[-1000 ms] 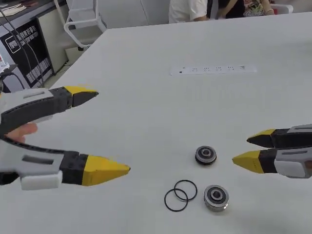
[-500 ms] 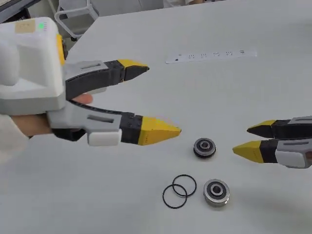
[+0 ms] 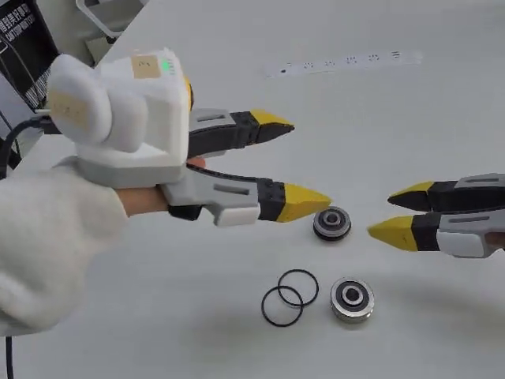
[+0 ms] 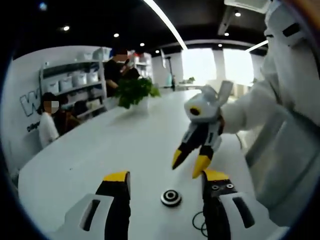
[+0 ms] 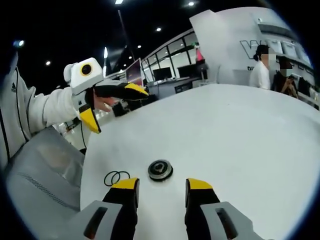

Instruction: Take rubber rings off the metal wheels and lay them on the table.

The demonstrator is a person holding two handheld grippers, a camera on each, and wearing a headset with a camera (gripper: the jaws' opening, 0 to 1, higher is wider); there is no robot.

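Nearest us, two rubber rings [image 3: 289,296] lay on the bench [image 3: 189,332] beside a bare wheel [image 3: 351,299]; beyond, the second wheel [image 3: 332,223] looked unstripped; our left hand-held gripper [image 3: 309,164] had swung in beside it, jaws wide, empty, so we judged it next; the right hand-held gripper [image 3: 381,215] waited opposite, slightly open, empty.

Two rings [image 3: 290,297] on table [image 3: 394,118], near wheel [image 3: 351,299] just right, far wheel [image 3: 331,223] behind
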